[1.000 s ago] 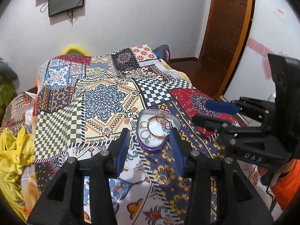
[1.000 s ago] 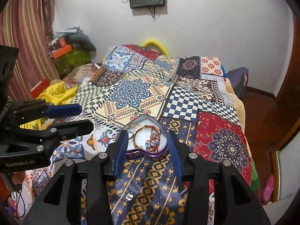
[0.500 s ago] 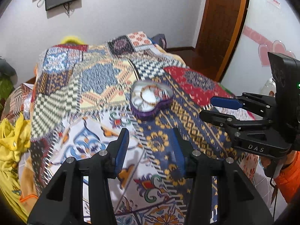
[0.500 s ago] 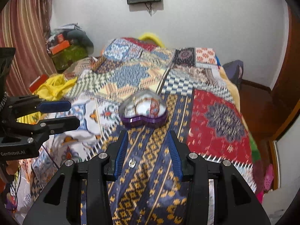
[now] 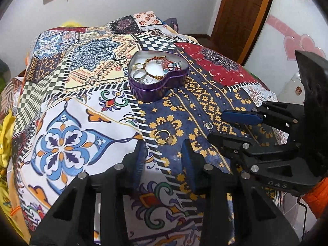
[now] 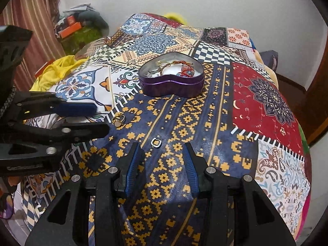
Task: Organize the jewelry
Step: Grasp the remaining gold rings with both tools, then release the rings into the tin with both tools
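A purple heart-shaped tin (image 5: pixel 157 83) with bracelets and rings in it sits on the patterned bedspread; it also shows in the right wrist view (image 6: pixel 172 82). A gold ring (image 5: pixel 163 137) lies loose just ahead of my left gripper (image 5: pixel 164 155), which is open and empty. The gold ring shows in the right wrist view (image 6: pixel 118 119) too. A small silver ring (image 6: pixel 156 142) lies just ahead of my right gripper (image 6: pixel 162 162), also open and empty. The silver ring (image 5: pixel 208 125) sits near the right gripper's tips (image 5: pixel 217 127) in the left wrist view.
The patchwork bedspread (image 6: pixel 266 94) covers the whole bed. Yellow cloth (image 6: pixel 55 69) and clutter lie off its left side. A wooden door (image 5: pixel 242 14) stands beyond the right side. A thin wooden stick (image 6: pixel 110 86) lies on the bedspread left of the tin.
Both grippers have pulled back from the tin and tilted down toward the near bedspread. The two loose rings now lie just in front of the open fingers.
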`<move>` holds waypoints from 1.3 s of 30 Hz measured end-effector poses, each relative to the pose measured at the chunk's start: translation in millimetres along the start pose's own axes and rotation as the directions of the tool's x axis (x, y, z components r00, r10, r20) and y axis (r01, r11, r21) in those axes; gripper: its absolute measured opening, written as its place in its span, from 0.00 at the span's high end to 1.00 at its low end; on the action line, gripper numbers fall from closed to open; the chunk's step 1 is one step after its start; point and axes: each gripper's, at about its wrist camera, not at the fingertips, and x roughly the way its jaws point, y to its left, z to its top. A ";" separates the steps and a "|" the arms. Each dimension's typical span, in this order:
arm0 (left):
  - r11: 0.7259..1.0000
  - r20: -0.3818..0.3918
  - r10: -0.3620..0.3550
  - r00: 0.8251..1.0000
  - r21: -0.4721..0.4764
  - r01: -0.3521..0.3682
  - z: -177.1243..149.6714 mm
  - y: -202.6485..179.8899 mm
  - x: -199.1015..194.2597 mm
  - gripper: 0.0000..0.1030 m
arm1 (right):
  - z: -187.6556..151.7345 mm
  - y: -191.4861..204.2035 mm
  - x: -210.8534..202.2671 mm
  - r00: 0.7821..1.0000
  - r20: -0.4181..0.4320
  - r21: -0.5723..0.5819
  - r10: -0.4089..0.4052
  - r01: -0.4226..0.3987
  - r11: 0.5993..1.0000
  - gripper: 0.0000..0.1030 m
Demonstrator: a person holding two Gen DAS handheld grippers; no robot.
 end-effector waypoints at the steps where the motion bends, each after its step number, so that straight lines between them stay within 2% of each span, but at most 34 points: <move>1: 1.000 -0.003 -0.005 1.000 -0.001 0.005 0.5 0.9 1.8 0.68 | -0.3 0.9 0.2 1.000 0.003 -0.006 0.004 -0.004 1.000 0.65; 7: 0.999 -0.030 -0.027 0.999 -0.021 0.026 4.3 6.8 15.6 0.71 | 2.8 3.5 6.9 1.000 0.004 -0.017 0.020 -0.020 1.000 0.74; 12: 1.000 -0.027 -0.001 1.000 0.002 0.001 3.8 1.5 21.5 0.71 | 1.4 6.8 12.2 1.000 0.010 -0.037 0.014 -0.014 0.999 0.78; 16: 1.000 -0.021 0.026 0.999 0.016 -0.026 3.8 -0.8 23.1 0.79 | 1.4 4.1 12.4 1.000 0.014 -0.019 0.008 -0.008 1.000 0.90; 21: 0.998 -0.014 0.052 0.999 0.030 -0.051 3.3 -3.2 23.3 0.81 | 2.5 3.0 12.2 1.000 0.013 -0.014 0.013 -0.013 1.000 0.90; 29: 0.999 0.003 0.036 0.999 0.000 -0.036 4.5 2.9 12.7 0.81 | 8.6 -3.5 -0.9 0.999 0.042 0.023 0.020 -0.021 1.000 0.91; 39: 0.999 0.100 0.053 0.994 -0.004 -0.052 24.1 3.7 -19.3 0.81 | 29.8 -7.5 -20.9 0.993 0.121 0.038 0.000 -0.004 0.999 0.91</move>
